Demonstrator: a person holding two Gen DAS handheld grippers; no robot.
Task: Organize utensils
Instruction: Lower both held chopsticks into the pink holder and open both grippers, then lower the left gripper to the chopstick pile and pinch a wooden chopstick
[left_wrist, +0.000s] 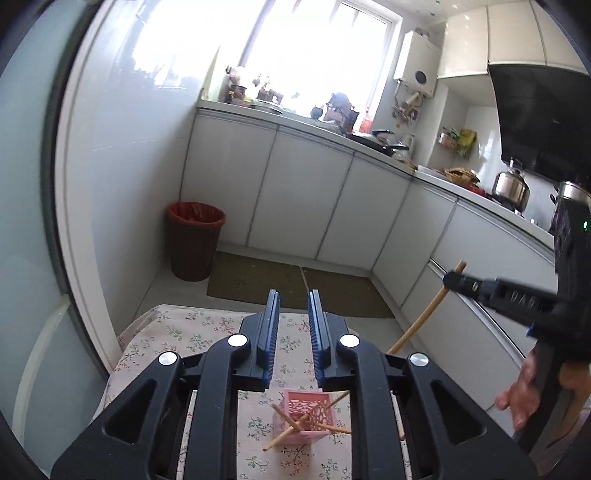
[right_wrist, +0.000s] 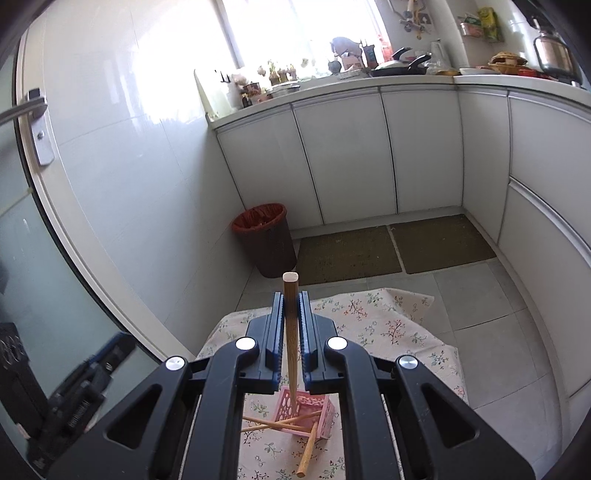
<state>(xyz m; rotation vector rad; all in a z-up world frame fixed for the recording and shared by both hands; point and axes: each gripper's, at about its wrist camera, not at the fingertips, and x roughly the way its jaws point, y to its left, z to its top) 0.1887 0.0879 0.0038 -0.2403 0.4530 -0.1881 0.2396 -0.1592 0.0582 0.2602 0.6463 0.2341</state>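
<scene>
A pink lattice basket (left_wrist: 306, 406) (right_wrist: 314, 410) stands on the floral tablecloth (left_wrist: 192, 332) (right_wrist: 388, 325), with thin wooden chopsticks (left_wrist: 286, 430) (right_wrist: 280, 422) lying crosswise in and over it. My right gripper (right_wrist: 291, 295) is shut on a thicker wooden stick (right_wrist: 291, 354), held upright, its lower end inside the basket. In the left wrist view the right gripper (left_wrist: 448, 277) enters from the right with that stick (left_wrist: 424, 317) slanting down. My left gripper (left_wrist: 294, 295) hovers above the basket, a clear gap between its blue pads and nothing in it. Another stick (right_wrist: 307, 452) leans against the basket's front.
A red-lined waste bin (left_wrist: 195, 240) (right_wrist: 264, 240) stands on the floor beyond the table, beside brown mats (right_wrist: 395, 247). White cabinets (left_wrist: 303, 192) carry a crowded counter. A hand (left_wrist: 521, 391) holds the right tool. A glass door with a handle (right_wrist: 22, 109) is at the left.
</scene>
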